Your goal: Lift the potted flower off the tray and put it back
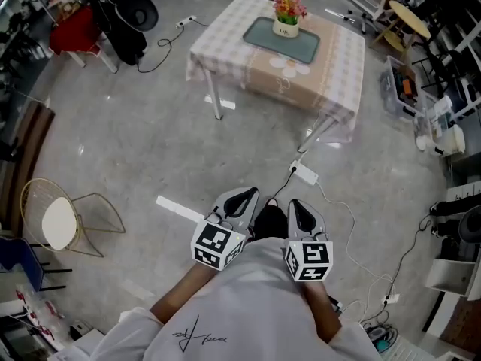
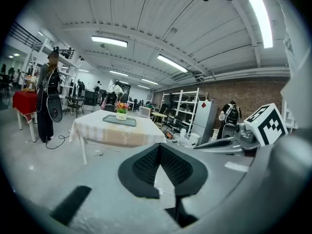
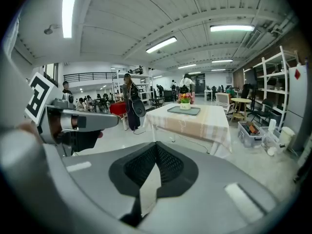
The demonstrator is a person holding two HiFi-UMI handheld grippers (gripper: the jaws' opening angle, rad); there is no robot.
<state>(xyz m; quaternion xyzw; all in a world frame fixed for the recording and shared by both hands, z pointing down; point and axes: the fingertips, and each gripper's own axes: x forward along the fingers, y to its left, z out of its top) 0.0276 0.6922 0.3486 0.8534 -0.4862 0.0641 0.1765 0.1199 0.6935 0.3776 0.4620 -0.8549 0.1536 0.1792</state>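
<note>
Potted flower, pink-orange blooms, white pot, sat on the tray; your left tool and right tool were closed, empty

Ahead of you a table under a pale checked cloth stands on the grey floor; a white power strip lies near its front leg, its cable trailing off to your right; a strip of white tape lies on the floor closer to you; to your left sits a wire chair with a round white seat; far left, a red-covered stand is beside hanging black gear; to your right are a round wooden table and a clear bin; white shelving stands before the brick wall.
</note>
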